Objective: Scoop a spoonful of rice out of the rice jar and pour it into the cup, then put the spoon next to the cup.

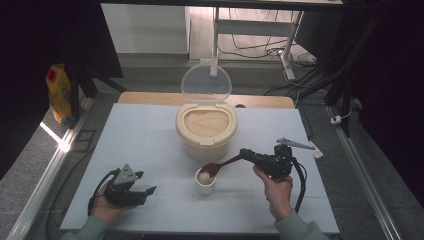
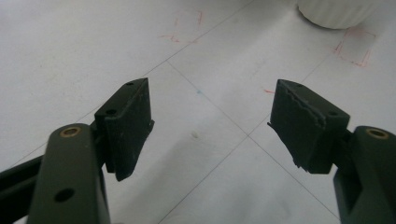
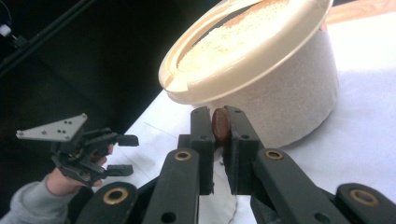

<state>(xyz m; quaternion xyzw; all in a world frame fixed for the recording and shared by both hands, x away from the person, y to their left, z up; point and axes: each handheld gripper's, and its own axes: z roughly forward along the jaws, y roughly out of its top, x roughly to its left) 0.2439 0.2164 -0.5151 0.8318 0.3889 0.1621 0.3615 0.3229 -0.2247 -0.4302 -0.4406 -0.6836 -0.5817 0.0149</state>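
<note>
While my right gripper [image 1: 246, 153] pinches the spoon [image 1: 218, 167] over the rice-holding cup [image 1: 205, 181], the tub [image 1: 206, 131] sits brimful of rice and my left gripper [image 1: 145, 183] is spread, holding nothing.

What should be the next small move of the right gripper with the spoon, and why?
Probably tip the spoon so its load drops into the white cup. The right gripper is shut on the handle, the bowl sits over the cup, which already holds some rice, and the rice container is open behind.

High view overhead facing forward-down, both claw views low and close, all sharing the white table [image 1: 150, 135].
</note>
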